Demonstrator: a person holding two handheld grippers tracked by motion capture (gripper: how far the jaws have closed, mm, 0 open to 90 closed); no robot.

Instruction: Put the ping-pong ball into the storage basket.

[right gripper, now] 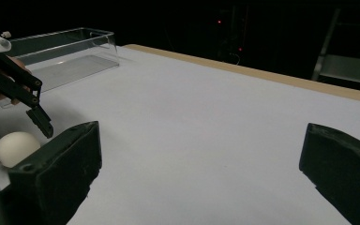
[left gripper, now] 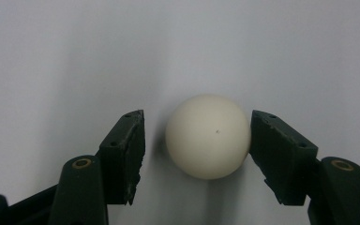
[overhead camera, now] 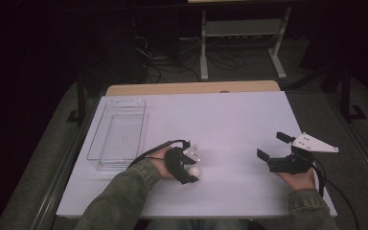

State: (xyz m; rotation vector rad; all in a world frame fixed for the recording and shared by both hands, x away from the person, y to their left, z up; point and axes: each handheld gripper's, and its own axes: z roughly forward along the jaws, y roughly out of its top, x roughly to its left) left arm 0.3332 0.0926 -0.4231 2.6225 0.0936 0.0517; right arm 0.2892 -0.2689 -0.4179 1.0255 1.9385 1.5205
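The step in hand looks like the grasp of the small, smooth cream-white ball [left gripper: 208, 136], which lies on the white surface [overhead camera: 230, 120] at lower centre of the high view. The left tool [left gripper: 197, 140] straddles it with jaws spread: the jaw at right of the left gripper view sits at the ball's edge, the other just apart. The right tool [overhead camera: 273, 146] hovers wide open at lower right, holding nothing. Next, I judge, the left jaws must close squarely on the ball's widest part, then lift it toward the clear rectangular plastic tray [overhead camera: 106, 161] at left.
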